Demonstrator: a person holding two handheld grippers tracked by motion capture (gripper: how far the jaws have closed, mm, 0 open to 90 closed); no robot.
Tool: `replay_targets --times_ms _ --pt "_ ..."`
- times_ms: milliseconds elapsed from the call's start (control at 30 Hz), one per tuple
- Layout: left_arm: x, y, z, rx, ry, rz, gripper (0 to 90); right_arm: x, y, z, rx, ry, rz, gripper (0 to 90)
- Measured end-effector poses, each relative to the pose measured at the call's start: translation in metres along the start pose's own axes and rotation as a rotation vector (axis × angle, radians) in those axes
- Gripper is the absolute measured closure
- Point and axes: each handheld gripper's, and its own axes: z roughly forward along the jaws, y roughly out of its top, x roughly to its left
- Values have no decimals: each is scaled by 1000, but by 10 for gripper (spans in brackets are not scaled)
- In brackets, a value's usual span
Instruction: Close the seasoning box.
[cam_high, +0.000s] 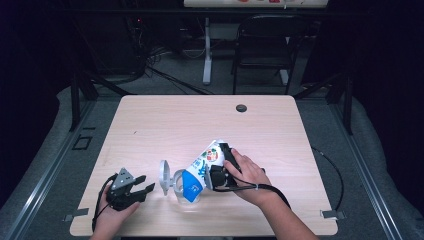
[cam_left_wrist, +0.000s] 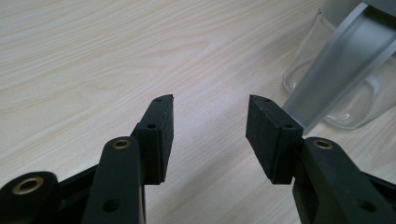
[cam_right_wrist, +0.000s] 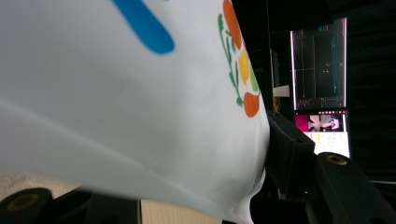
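Our right gripper (cam_high: 216, 176) clamps a white carton (cam_high: 204, 167) tipped mouth-down toward seven o'clock over a clear glass jug (cam_high: 176, 183), so we judge the pouring under way, though we cannot tell how much has gone in. Our left gripper (cam_high: 142, 187) rests open and empty at nine o'clock of the jug on the table (cam_high: 165, 120), and righting the carton is left.

carton (cam_right_wrist: 130, 93) blurred and cut off at frame edges, hiding the left jaw, glass container (cam_left_wrist: 345, 79) cropped
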Motion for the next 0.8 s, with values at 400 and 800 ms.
replay_targets --times_ms 400,800 --pt "0 0 0 2 0 1 522 -2 2 -1 3 -2 -19 469" --pt "1 0 0 1 0 -1 522 -4 3 -1 3 1 -35 470"
